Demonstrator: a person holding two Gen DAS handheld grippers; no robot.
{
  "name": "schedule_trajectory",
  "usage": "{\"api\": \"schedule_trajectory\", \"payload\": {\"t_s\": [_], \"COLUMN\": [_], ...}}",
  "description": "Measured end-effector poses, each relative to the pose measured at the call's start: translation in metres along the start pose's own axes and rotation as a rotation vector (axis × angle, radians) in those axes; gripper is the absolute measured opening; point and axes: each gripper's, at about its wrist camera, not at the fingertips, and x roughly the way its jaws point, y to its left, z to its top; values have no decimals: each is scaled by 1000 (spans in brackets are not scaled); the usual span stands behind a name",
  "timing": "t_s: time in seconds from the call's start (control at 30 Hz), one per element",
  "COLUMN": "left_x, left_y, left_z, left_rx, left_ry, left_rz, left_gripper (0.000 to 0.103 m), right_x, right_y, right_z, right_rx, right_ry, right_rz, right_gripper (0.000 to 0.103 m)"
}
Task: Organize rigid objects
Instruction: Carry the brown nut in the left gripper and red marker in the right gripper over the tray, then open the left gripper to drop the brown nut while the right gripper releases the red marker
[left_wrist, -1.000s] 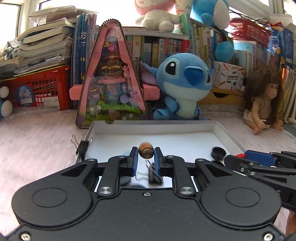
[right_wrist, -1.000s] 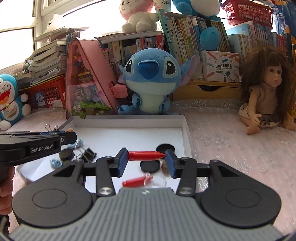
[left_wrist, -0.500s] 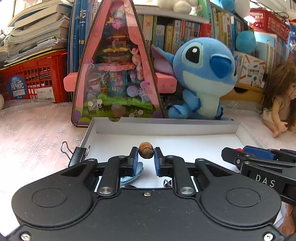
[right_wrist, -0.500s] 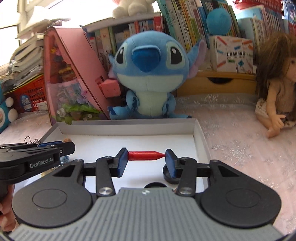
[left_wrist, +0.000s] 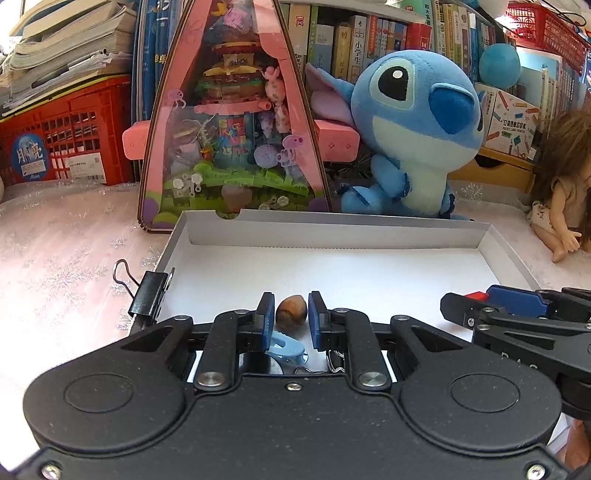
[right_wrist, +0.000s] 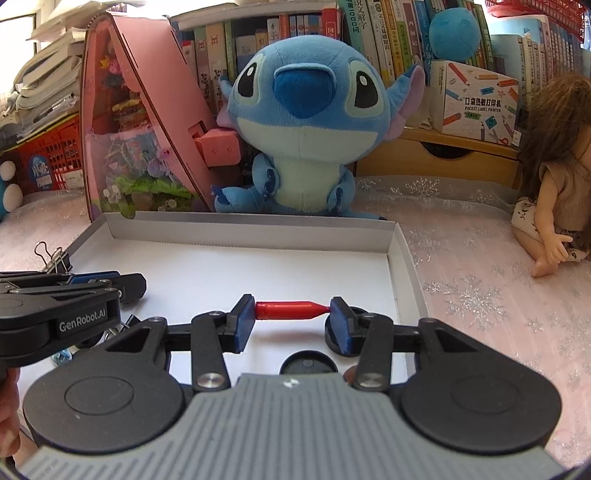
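A shallow white box (left_wrist: 332, 229) lies on the pink cloth, seen also in the right wrist view (right_wrist: 251, 230). My left gripper (left_wrist: 291, 319) stands low over the box's near left part, its jaws slightly apart with a small brown nut (left_wrist: 291, 314) between them; small gaps show on both sides. My right gripper (right_wrist: 292, 319) is shut on a red pen-like stick (right_wrist: 291, 309), held crosswise by its ends above the box floor. A light blue clip (left_wrist: 284, 345) lies under the left gripper. Black round caps (right_wrist: 308, 363) lie under the right gripper.
A black binder clip (left_wrist: 146, 295) sits on the box's left wall. A pink triangular toy house (left_wrist: 232, 122), a blue plush (left_wrist: 413, 129) and shelves of books stand behind the box. A doll (right_wrist: 554, 184) sits at the right. A red crate (left_wrist: 62, 144) stands at the left.
Both grippers moved forward and down into the box. The left jaws have widened a little around the nut, which now sits lower between them. The right still holds the red stick.
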Motion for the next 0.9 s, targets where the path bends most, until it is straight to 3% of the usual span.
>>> {"api": "schedule_trajectory", "payload": {"t_s": [0.13,0.23,0.37,0.5,0.67,0.9], "left_x": [0,0,-6,-18,-35,-60], "left_y": [0,0,-1,-2,-6,-9], "left_z": [1,2,1,1,-1,-3], "left_rx": [-1,-5,6,15,34,62], "left_ry": [9,24,16,5,-19,-57], "left_rz": [8,13,11,-11,15,41], "left_gripper": [21,37,49,53,65,79], "right_x": [1,0,-4,-14,-28,-48], "right_y": [0,1,1,-1,-4,-7], "right_z": [0,1,1,0,-1,-3], "right_rx": [2,-7,-1,5,4,16], "right_ry": [9,12,2,-16,-38,-66], "right_rz": [-5,-6,-3,4,-5,-19], "right_gripper": [55,62,69,78,87,92]}}
